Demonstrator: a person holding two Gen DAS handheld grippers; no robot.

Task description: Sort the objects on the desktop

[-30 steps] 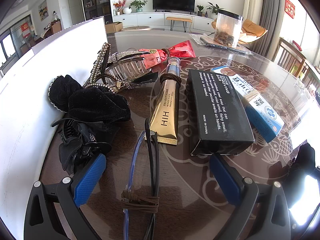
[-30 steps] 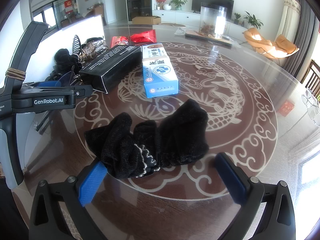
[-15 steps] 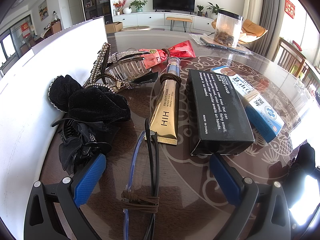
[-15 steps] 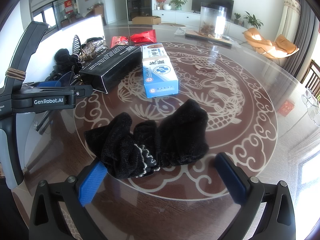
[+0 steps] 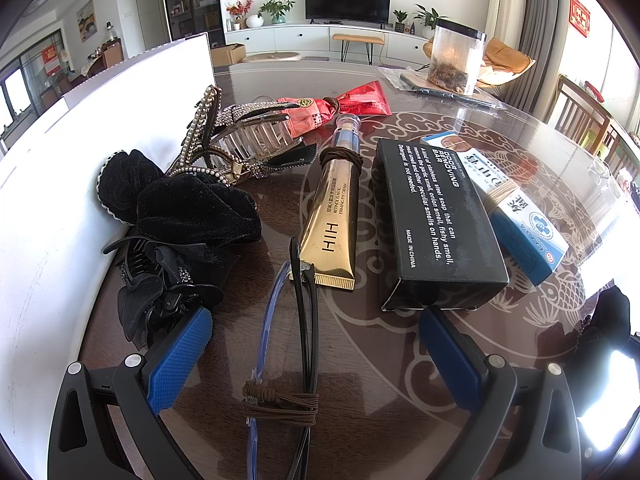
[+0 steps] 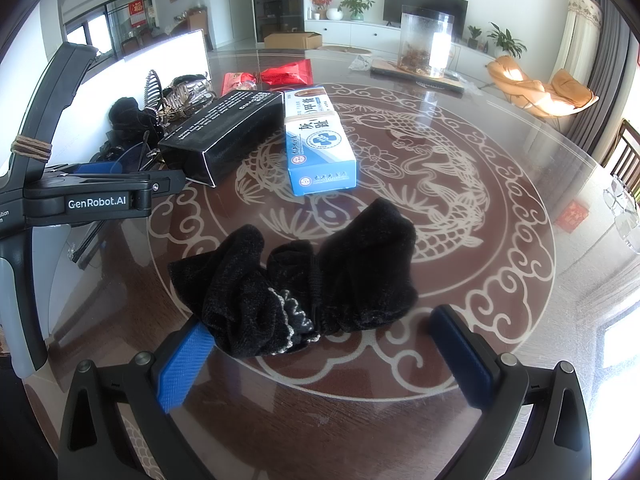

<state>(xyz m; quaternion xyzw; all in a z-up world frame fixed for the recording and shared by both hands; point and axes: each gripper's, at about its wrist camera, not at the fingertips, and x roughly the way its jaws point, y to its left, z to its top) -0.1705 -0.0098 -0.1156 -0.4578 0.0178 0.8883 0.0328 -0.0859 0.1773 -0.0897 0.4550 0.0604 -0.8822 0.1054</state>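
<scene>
A round, dark brown glass-topped tabletop (image 6: 500, 208) with a pale dragon-and-cloud pattern holds a row of small things along a white upright board (image 5: 52, 184) at its left edge. The left tool (image 5: 316, 344) hovers low over the tabletop with its two blue-padded fingers spread wide apart, gripping nothing; between them lies one pair of folded black-and-blue glasses (image 5: 300, 320) bound with a brown elastic band. Just ahead lies one gold tube of eye cream (image 5: 332, 220), also wrapped with a brown band near its cap. To its right sits one long black carton printed with white text (image 5: 432, 224), and touching its far side is one blue and white medicine carton (image 5: 516, 208). Behind the tube lies one red foil packet (image 5: 352, 102). Along the board there are four hair pieces: one black velvet scrunchie (image 5: 188, 204), one black claw clip with a fabric bow (image 5: 160, 292), one rhinestone claw clip (image 5: 256, 136), and one pearl-edged clip (image 5: 200, 128) leaning upright. The right tool (image 6: 320, 344) is likewise open wide and empty. One crumpled black knitted sock bundle with a pale lace trim (image 6: 316, 280) lies on the tabletop just ahead of it, its near edge reaching between the fingertips and touching the left blue pad. One clear plastic jar (image 6: 426, 44) stands far back.
</scene>
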